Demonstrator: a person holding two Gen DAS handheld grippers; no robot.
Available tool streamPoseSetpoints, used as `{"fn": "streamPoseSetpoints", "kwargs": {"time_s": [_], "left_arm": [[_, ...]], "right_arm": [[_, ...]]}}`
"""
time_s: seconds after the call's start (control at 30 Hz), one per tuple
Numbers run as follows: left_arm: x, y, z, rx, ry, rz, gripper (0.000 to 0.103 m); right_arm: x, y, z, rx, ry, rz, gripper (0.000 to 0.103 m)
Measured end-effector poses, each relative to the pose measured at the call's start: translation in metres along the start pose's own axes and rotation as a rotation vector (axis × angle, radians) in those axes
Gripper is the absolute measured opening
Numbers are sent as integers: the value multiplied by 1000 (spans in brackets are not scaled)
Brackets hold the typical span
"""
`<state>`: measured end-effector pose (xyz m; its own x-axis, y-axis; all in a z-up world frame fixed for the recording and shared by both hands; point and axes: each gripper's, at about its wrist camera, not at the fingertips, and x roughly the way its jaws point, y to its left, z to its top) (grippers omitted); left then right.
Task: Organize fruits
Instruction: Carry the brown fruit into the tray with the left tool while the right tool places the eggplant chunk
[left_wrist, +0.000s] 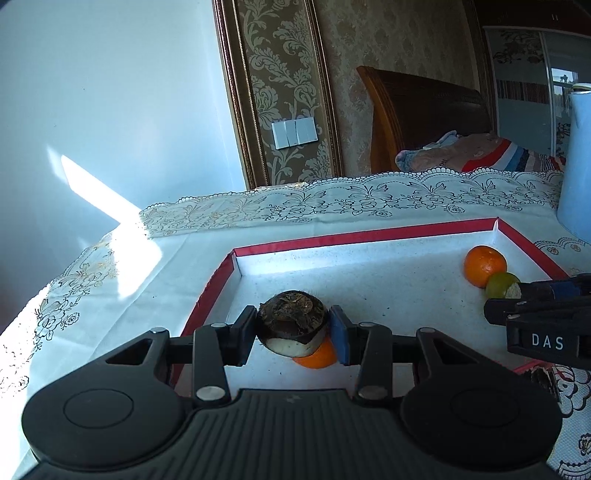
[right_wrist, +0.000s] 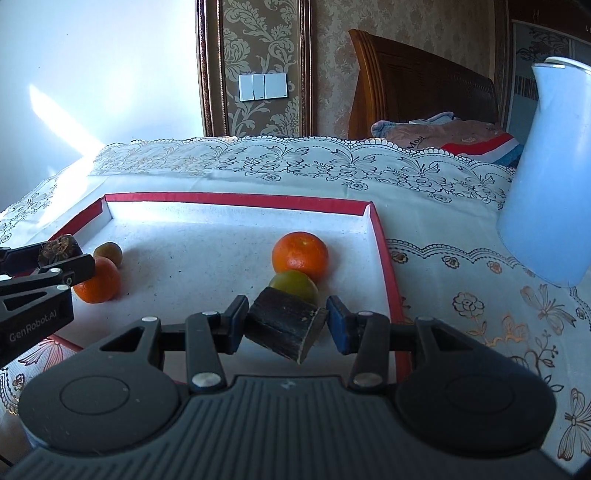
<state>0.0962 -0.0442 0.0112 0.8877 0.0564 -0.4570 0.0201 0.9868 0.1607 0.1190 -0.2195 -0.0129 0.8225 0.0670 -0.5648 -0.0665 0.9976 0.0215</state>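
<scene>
Each camera sits just behind its own claw, looking forward and slightly down, close over the red-rimmed tray (left_wrist: 369, 236) on the tabletop (right_wrist: 258, 162). Both views share the tray, wall switch (left_wrist: 294, 133) and headboard (right_wrist: 424, 85). Each catches the other claw at a frame edge.

Lace tablecloth (right_wrist: 295, 166) — pale-blue jug (right_wrist: 550, 177)

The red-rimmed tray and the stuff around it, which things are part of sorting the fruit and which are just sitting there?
Part of the job:
- red-rimmed tray
- two oranges
- two green fruits
- dark piece in the left gripper
- dark chunk in the right gripper

Just lying about:
- blue jug
- lace tablecloth
- bedding
</scene>
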Motion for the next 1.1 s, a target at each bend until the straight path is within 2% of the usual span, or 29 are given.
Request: {"fn": "streamPoseSetpoints", "kwargs": {"time_s": [0.23,0.5,0.87,1.1], "left_arm": [[11,-2,4,2,-7,28,41],[27,-7,8,22,0,61,41],[40,-4,16,-1,24,42,42],[48,7,19,-46,35,57,42]], "right_arm": [[17,7,3,-19,10,-28,42],[17,6,2,-8,5,-27,42],[20,2,5,11,1,-40,42],[28,0,9,12,-4,-59,42]]}}
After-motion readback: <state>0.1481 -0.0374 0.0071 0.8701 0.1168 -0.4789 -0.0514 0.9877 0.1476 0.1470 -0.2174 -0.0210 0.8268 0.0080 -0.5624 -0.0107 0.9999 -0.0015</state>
